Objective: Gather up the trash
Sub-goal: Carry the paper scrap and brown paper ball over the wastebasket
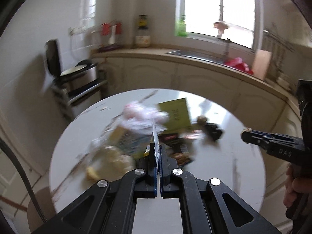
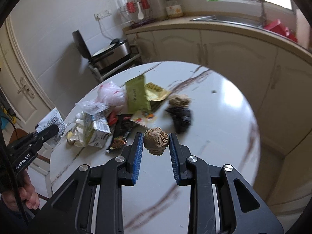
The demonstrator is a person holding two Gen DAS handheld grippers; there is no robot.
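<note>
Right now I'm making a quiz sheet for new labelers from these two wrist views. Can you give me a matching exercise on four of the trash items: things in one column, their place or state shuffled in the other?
Things:
1. brown paper ball
2. white wrapper with a barcode
3. green packet
4. black crumpled wad

Places or states:
A. lying on the round table, beside another brown ball
B. pinched flat in the left gripper
C. held between the blue pads of the right gripper
D. standing up in the pile

Pairs: 1-C, 2-B, 3-D, 4-A
</note>
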